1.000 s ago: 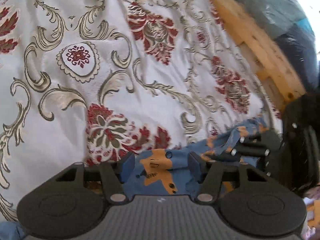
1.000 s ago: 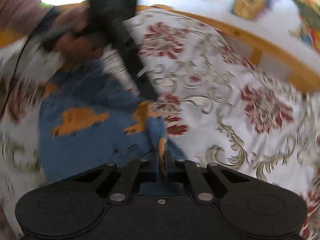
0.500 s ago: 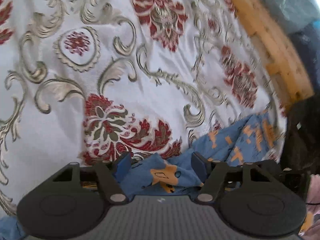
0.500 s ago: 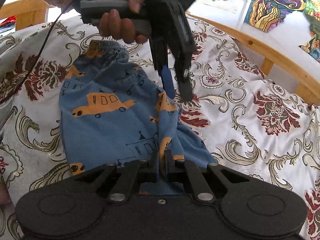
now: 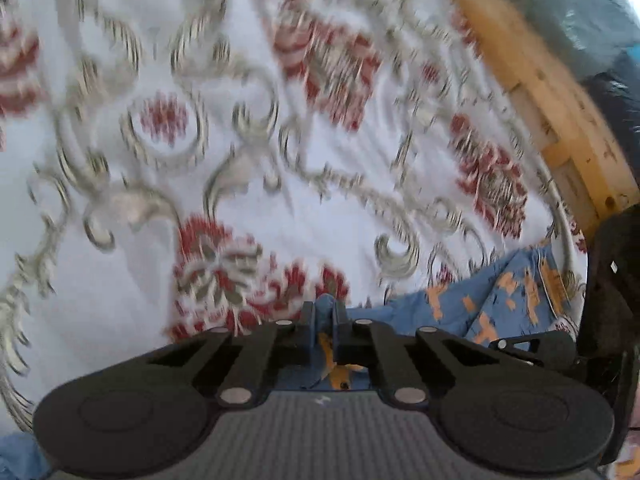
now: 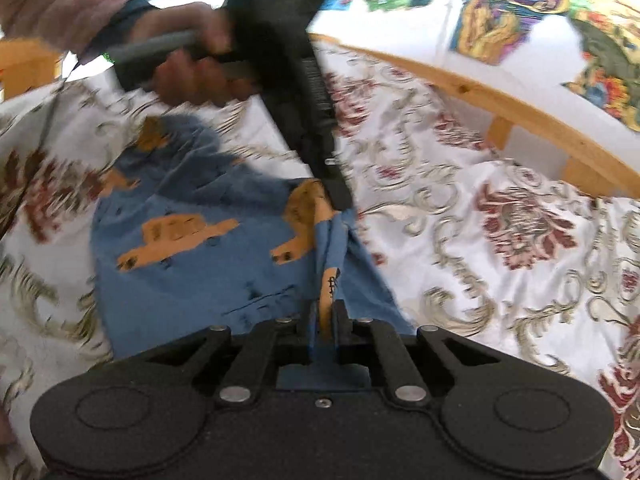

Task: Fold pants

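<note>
2 grippers pinch the same pants (image 6: 192,256), blue with orange cars, which lie on a bedspread (image 6: 500,216) patterned in red flowers and grey scrolls.

In the right wrist view, from the left: a hand (image 6: 192,64) grips the left gripper's handle above the waistband end. The left gripper (image 6: 340,200) slants down to the garment's right edge, where its tip meets a raised fold. Nearer the camera, the right gripper (image 6: 325,322) has its jaws together on a ridge of that same edge. Further right lies bare bedspread, then a wooden rail (image 6: 520,108), with bright pictures (image 6: 508,4) on the wall behind.

In the blurred left wrist view, the left gripper (image 5: 323,318) is clamped on blue cloth. The pants (image 5: 500,304) trail off to the right, toward the rail (image 5: 560,112).
</note>
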